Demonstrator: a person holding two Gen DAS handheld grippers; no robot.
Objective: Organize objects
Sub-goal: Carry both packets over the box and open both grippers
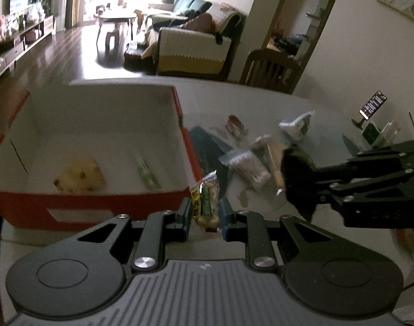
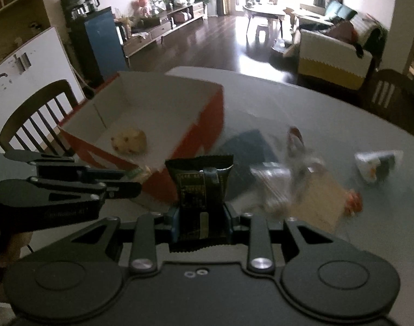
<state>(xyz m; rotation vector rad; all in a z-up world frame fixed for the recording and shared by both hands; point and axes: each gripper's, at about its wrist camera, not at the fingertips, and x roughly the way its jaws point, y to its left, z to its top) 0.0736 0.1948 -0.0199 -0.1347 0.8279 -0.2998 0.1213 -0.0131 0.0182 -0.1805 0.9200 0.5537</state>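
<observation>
Left gripper [image 1: 205, 212] pinches a clear snack packet [image 1: 206, 203] between its fingers, held just beside the near right corner of the red cardboard box [image 1: 98, 206]. Right gripper [image 2: 201, 217] clamps a black foil sachet [image 2: 200, 187] upright between its fingers, above the grey table [image 2: 342, 114], just outside the box's right wall.

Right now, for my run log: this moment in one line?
left tongs: shut on snack packet | right tongs: shut on black packet | red box: holds bun
</observation>
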